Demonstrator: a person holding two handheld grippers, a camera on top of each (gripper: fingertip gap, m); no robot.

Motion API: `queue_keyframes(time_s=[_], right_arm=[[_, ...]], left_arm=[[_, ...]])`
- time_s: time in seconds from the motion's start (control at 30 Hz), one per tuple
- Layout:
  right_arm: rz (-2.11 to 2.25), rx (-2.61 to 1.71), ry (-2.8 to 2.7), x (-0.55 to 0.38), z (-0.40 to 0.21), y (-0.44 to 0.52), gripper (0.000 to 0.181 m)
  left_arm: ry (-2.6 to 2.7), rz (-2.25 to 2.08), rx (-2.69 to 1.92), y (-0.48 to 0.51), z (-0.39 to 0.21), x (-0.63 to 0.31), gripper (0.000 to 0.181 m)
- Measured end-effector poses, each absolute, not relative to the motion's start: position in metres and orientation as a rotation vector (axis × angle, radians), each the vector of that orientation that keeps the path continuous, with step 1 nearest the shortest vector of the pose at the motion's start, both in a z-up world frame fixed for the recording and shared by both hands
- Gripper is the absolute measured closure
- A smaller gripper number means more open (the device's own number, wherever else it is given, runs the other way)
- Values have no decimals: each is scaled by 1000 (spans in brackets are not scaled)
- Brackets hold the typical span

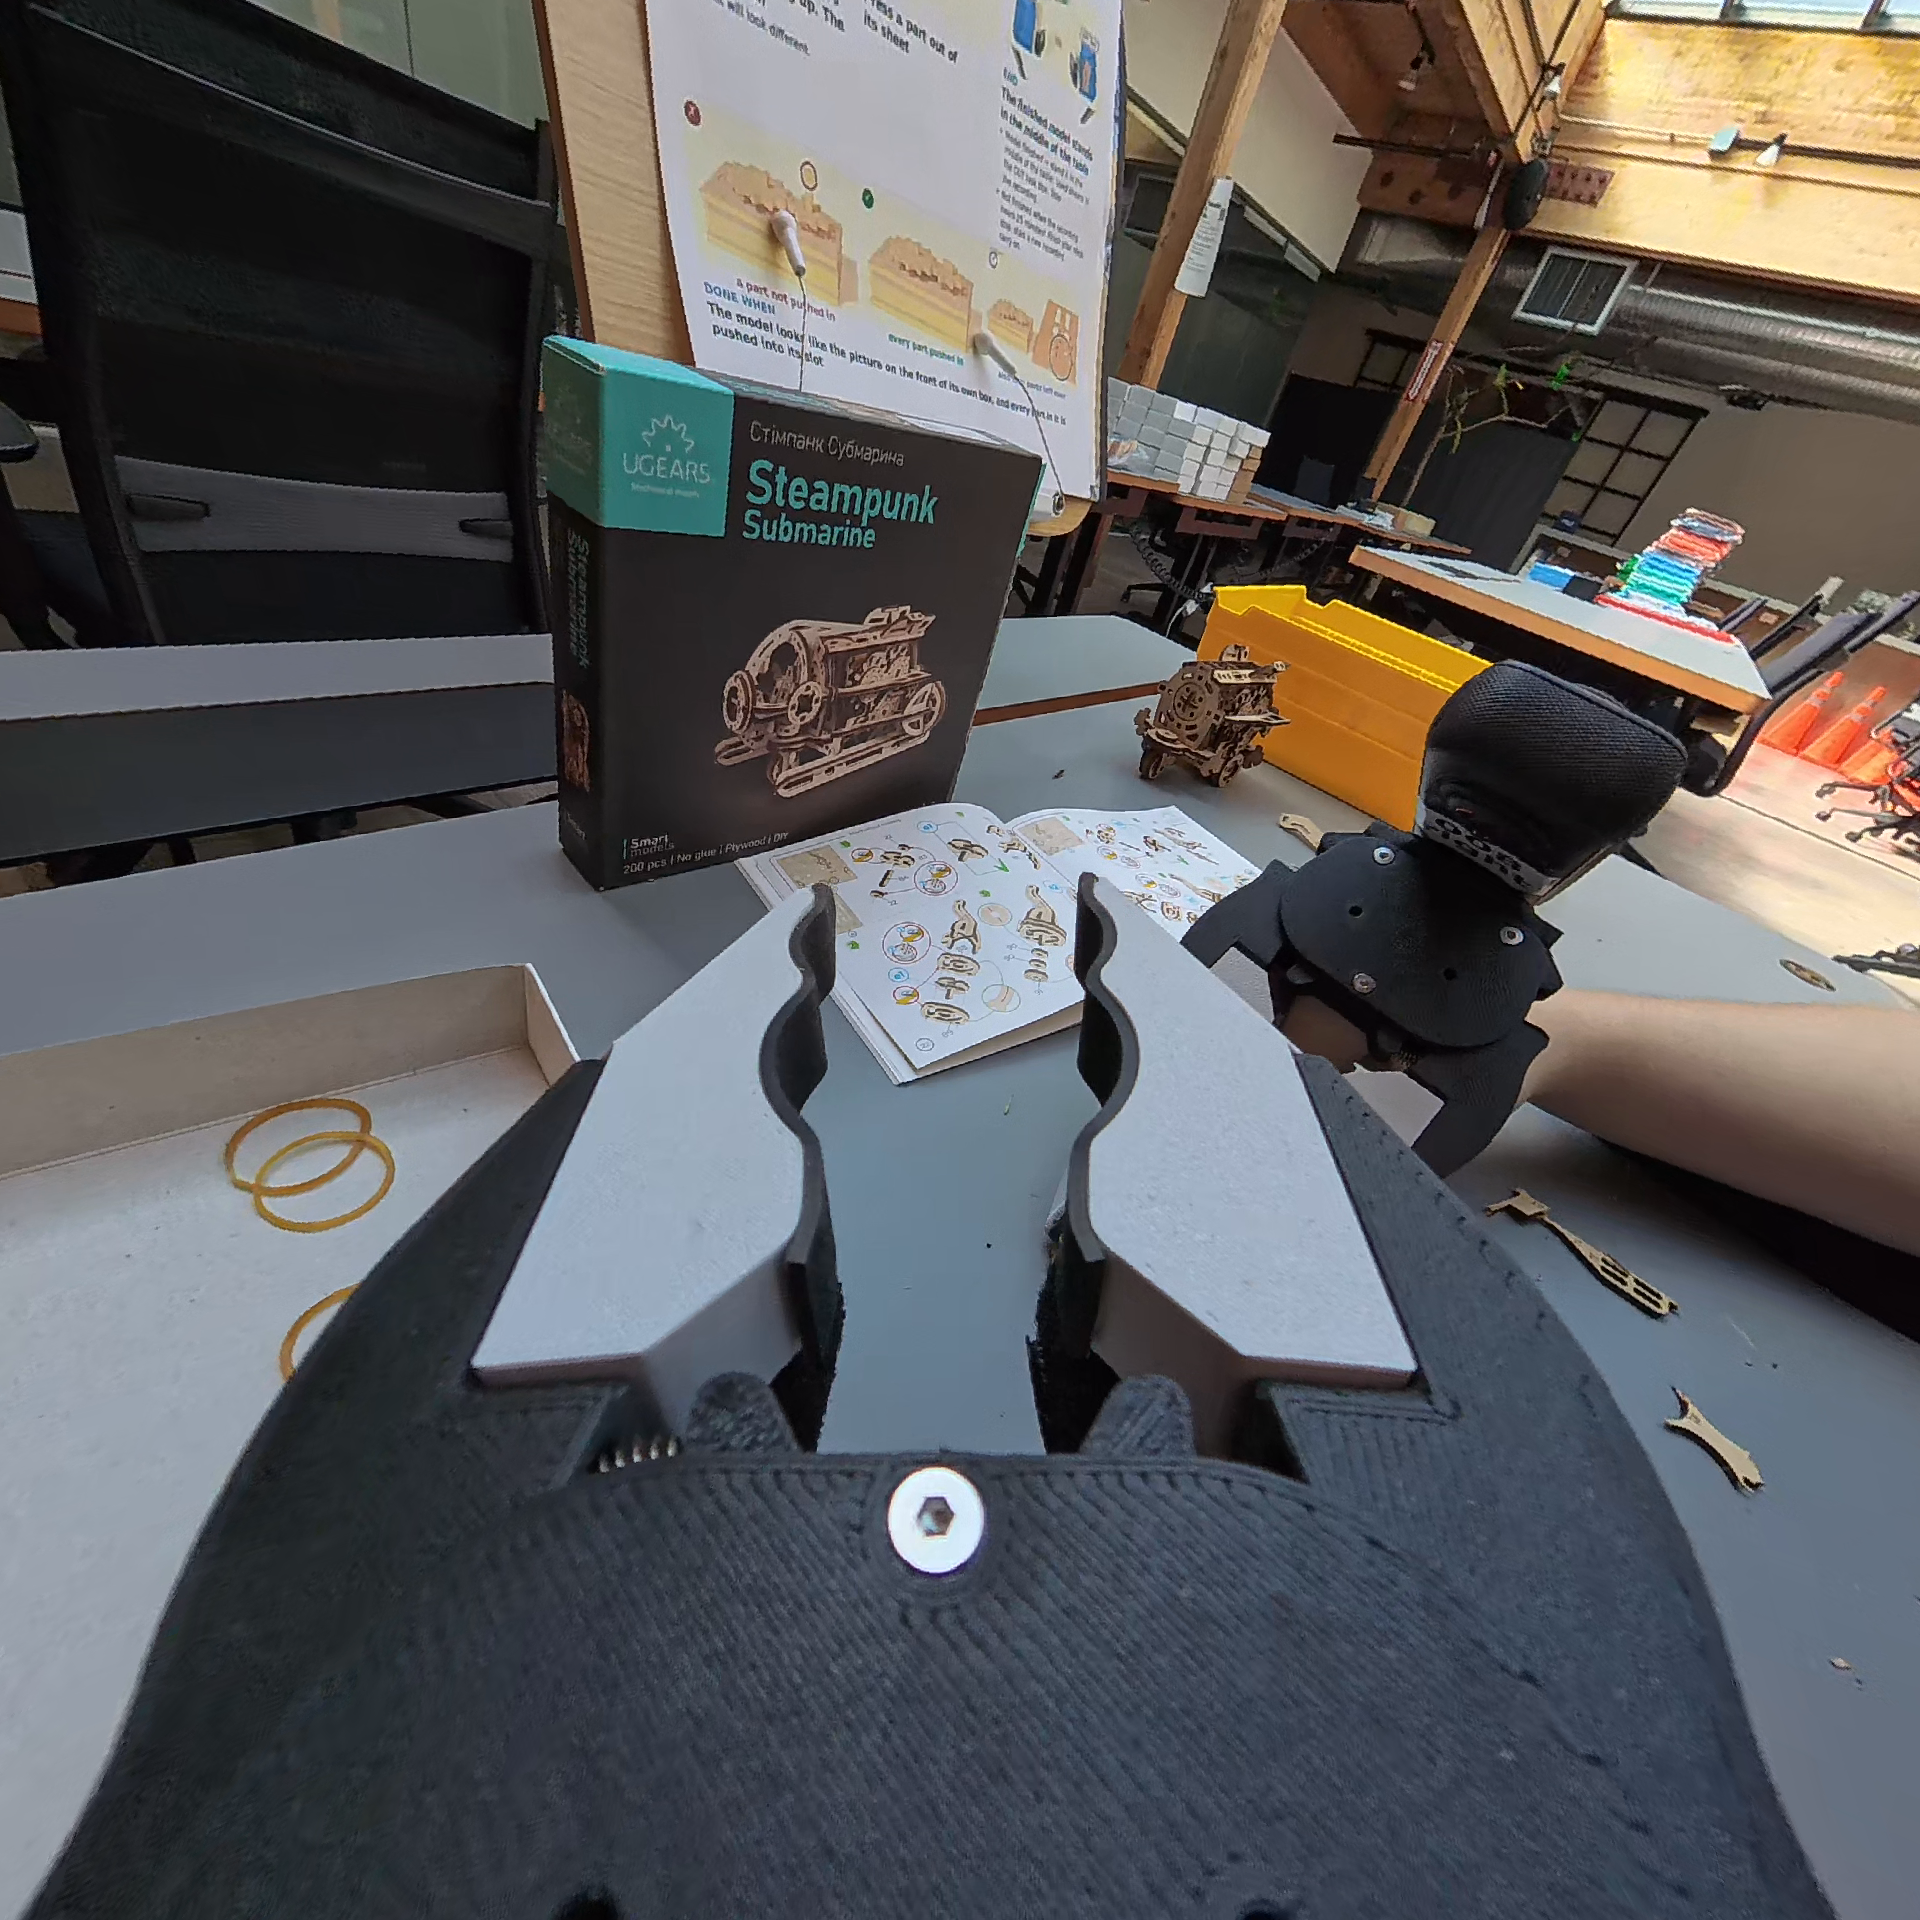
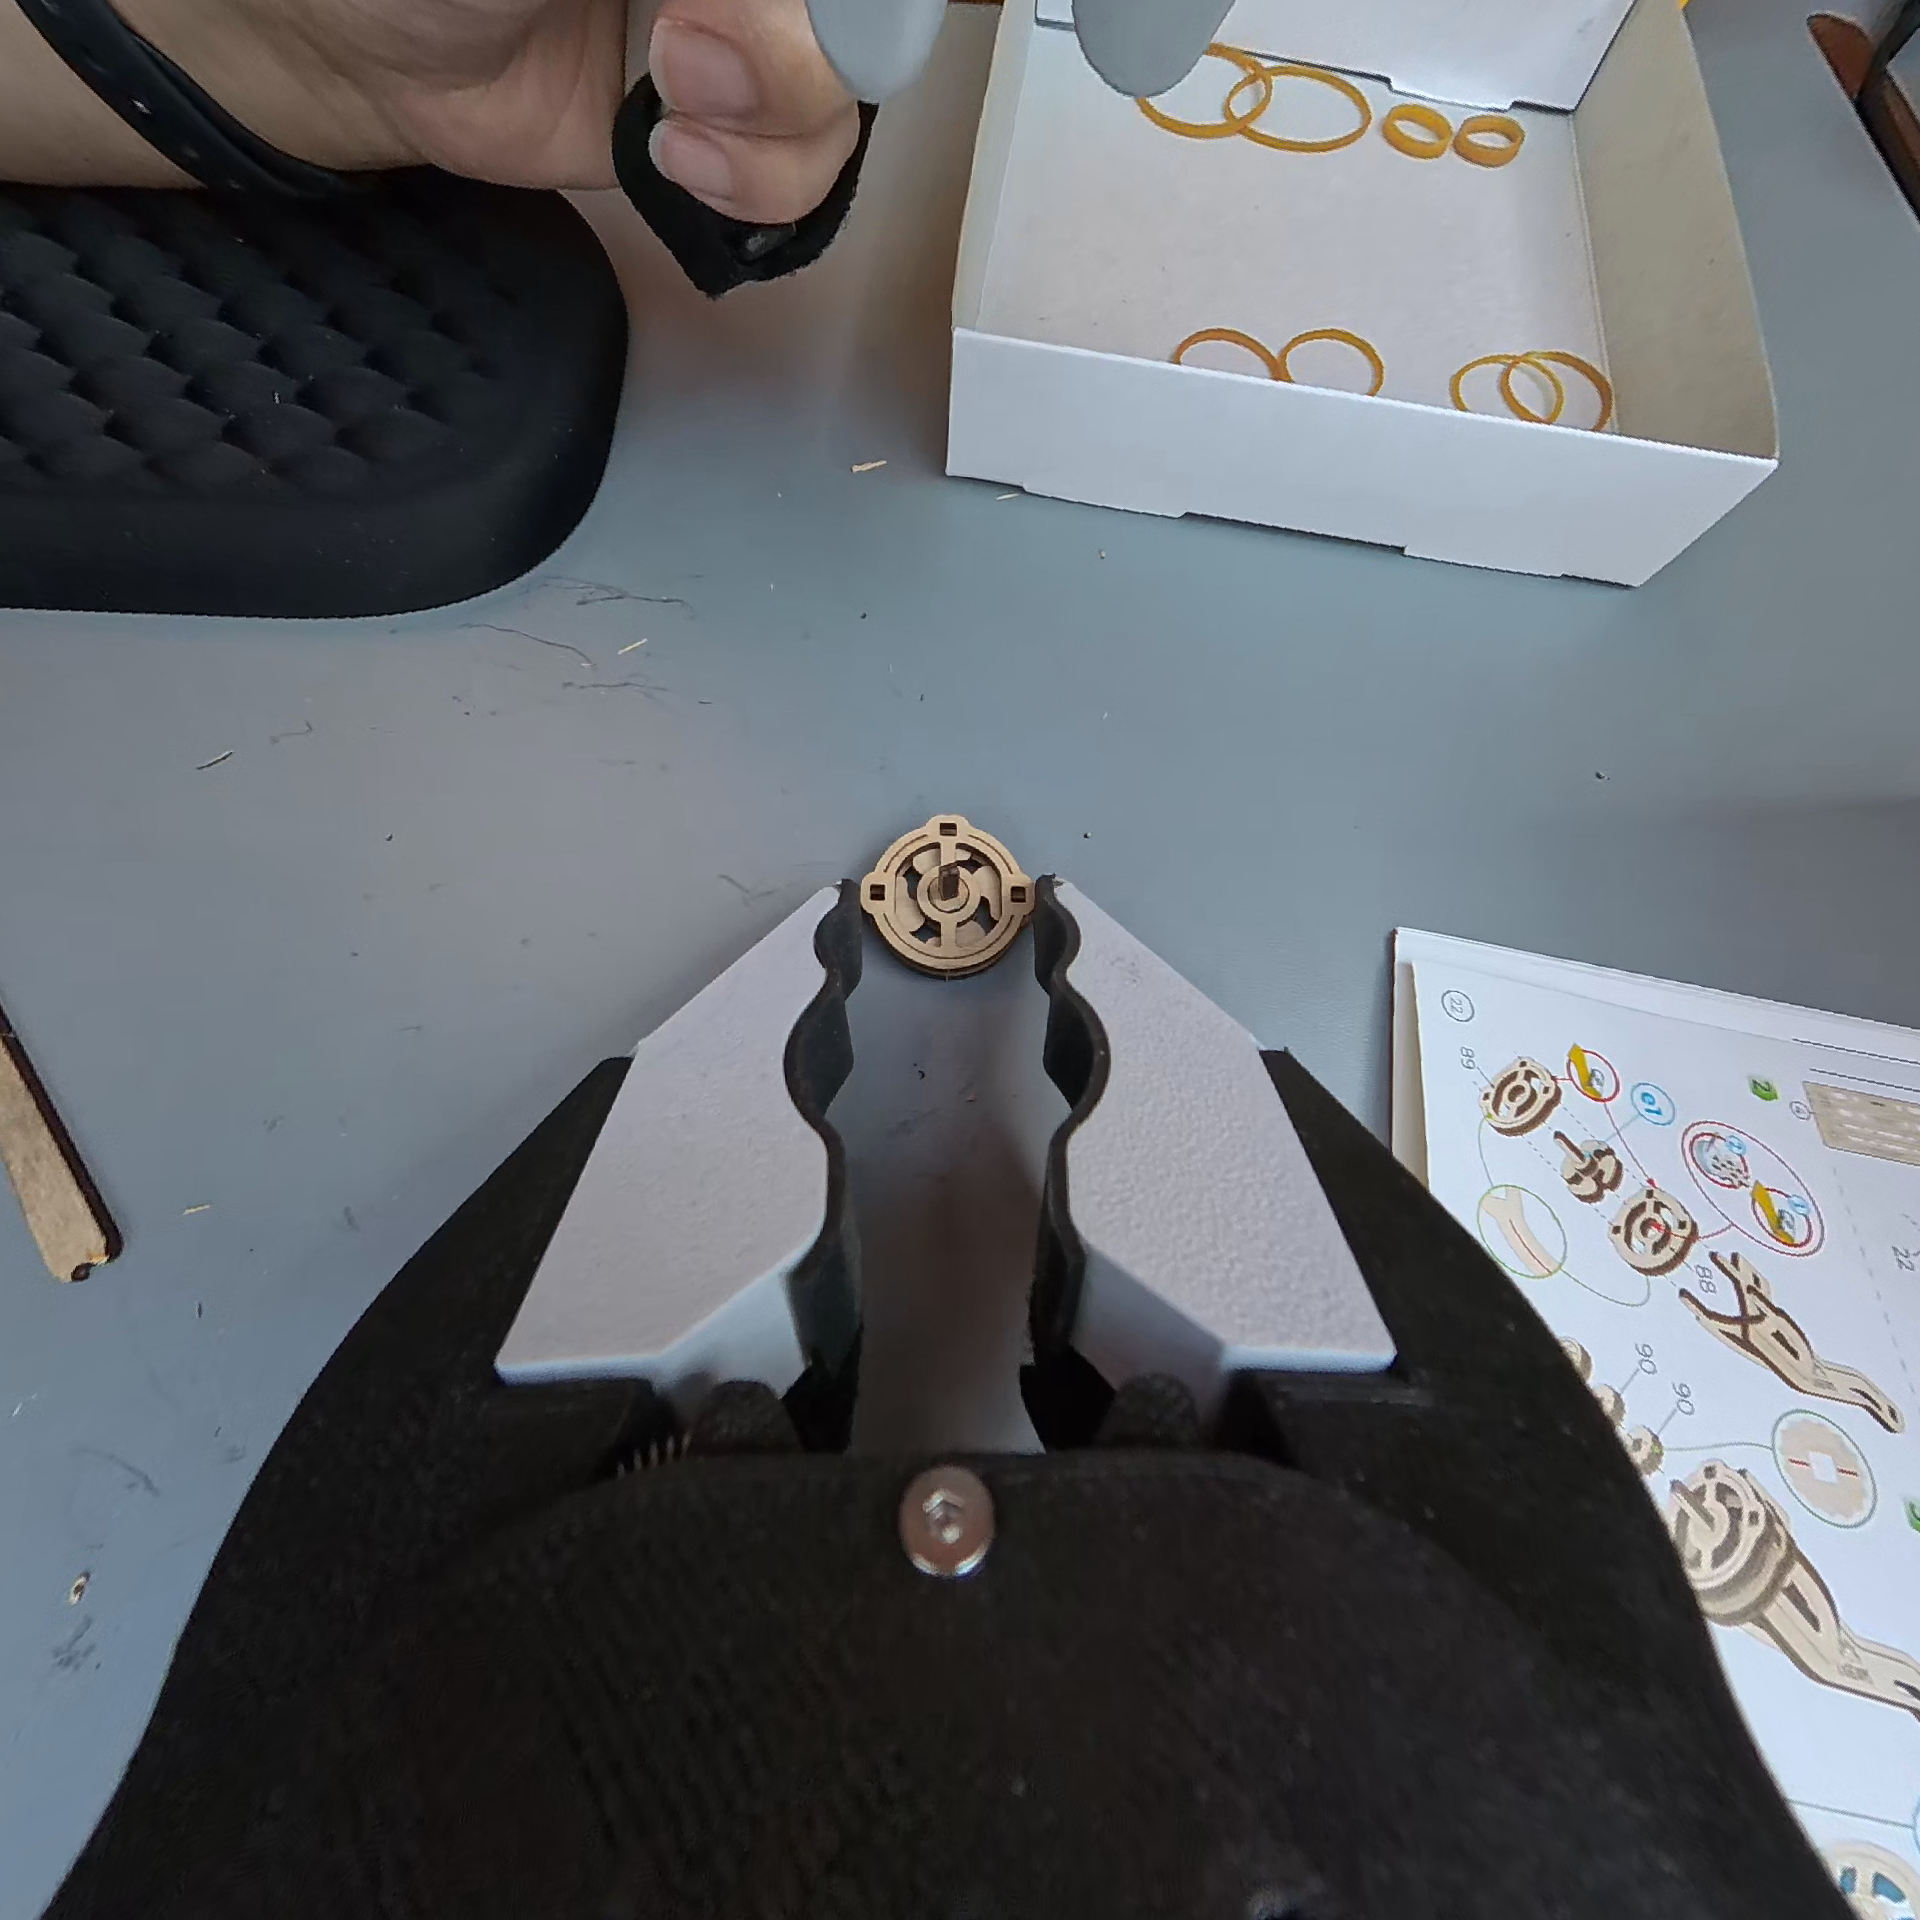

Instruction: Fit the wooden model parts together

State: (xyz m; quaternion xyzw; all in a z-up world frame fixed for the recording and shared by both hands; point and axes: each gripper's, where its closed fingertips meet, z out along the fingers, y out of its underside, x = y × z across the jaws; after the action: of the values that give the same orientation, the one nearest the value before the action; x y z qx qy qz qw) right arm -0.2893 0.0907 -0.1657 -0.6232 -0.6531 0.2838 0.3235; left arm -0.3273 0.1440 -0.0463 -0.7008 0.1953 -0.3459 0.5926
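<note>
A small round wooden part, a layered disc with cut-outs and a centre peg, sits between the tips of my right gripper just above the grey table. Both pads touch its sides, so the gripper is shut on it. My right gripper also shows in the left wrist view, pointing down at the table with its fingertips hidden. My left gripper is open and empty, raised above the table. Its grey fingertips show at the top of the right wrist view. A partly built wooden model stands farther back.
The model's dark box stands upright behind an open instruction booklet, which is also in the right wrist view. A white tray holds rubber bands. There are also a yellow bin, wood scraps, a black pad and a wooden strip. About 15 centimeters separates my left fingertips from my right.
</note>
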Motion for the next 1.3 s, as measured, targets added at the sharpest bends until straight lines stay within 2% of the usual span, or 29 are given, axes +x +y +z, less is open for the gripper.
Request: queue_keyframes(time_s=[0.33, 0.63, 1.3], right_arm=[[740, -1601, -1690, -290, -161, 92, 141], [810, -1626, -1674, -290, -159, 92, 151], [848, -1619, -1654, -290, -153, 91, 151]], left_arm=[[454, -813, -1630, 143, -46, -326, 137], [459, -818, -1630, 142, -46, -325, 137], [465, -811, -1629, 142, -45, -324, 137]])
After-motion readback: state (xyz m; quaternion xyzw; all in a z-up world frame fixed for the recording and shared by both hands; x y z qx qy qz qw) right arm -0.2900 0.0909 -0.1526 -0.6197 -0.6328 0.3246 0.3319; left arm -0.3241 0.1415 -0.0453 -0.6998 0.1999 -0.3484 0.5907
